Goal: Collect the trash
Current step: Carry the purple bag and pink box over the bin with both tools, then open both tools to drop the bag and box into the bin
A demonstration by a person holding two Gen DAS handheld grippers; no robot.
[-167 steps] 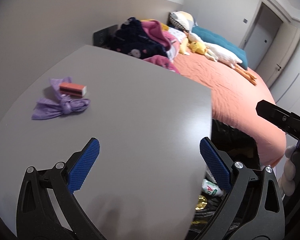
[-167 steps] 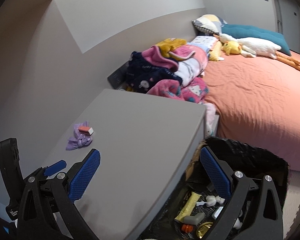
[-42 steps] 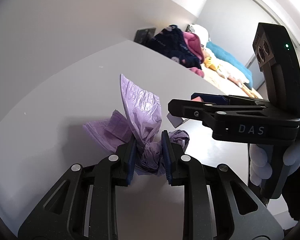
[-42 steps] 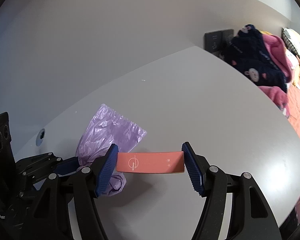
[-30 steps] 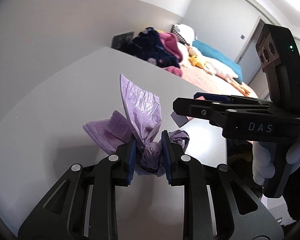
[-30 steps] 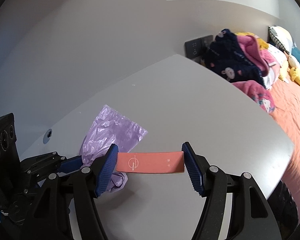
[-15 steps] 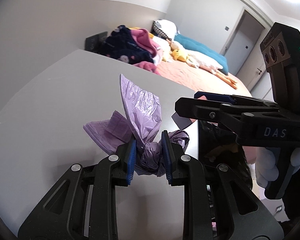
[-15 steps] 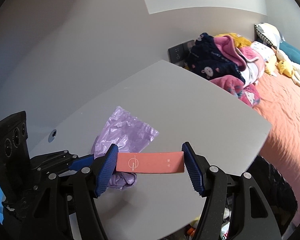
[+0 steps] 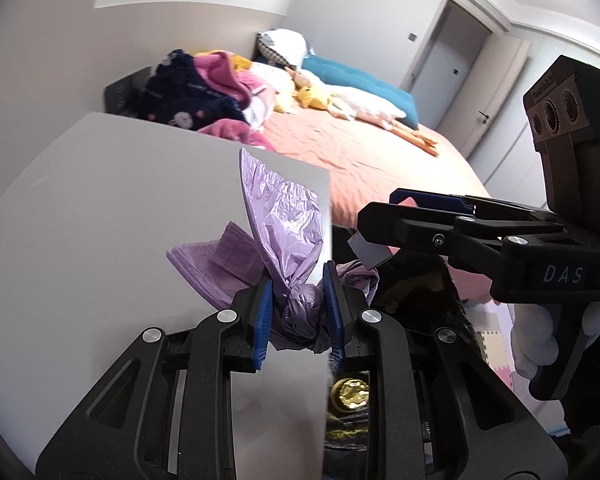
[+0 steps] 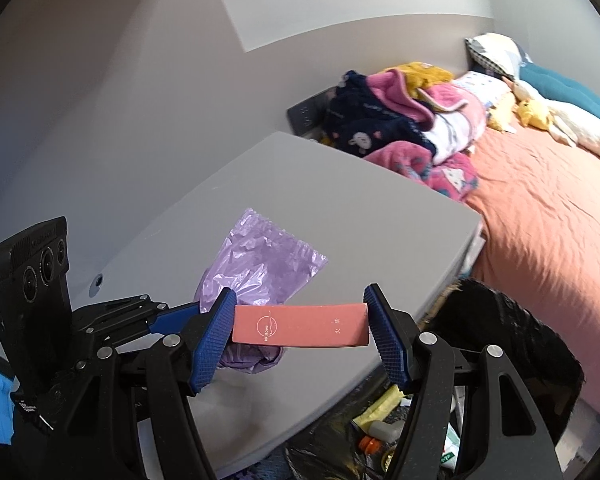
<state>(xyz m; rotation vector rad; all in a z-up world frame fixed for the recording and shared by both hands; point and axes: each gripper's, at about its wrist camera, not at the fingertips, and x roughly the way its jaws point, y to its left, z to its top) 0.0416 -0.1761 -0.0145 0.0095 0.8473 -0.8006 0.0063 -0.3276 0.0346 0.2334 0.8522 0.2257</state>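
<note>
Tongs both loaded: my left tongs [image 9: 298, 320] clench the purple bag [image 9: 284, 248], right tongs [image 10: 300, 332] grip the pink box [image 10: 300, 330] crosswise; bin [image 10: 500, 360] at four o'clock.

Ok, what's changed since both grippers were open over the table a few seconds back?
The left gripper has closed on the knotted purple plastic bag, the right gripper on the small pink box. Both are lifted and carried toward the black trash bag beside the table. The bed is unchanged.
</note>
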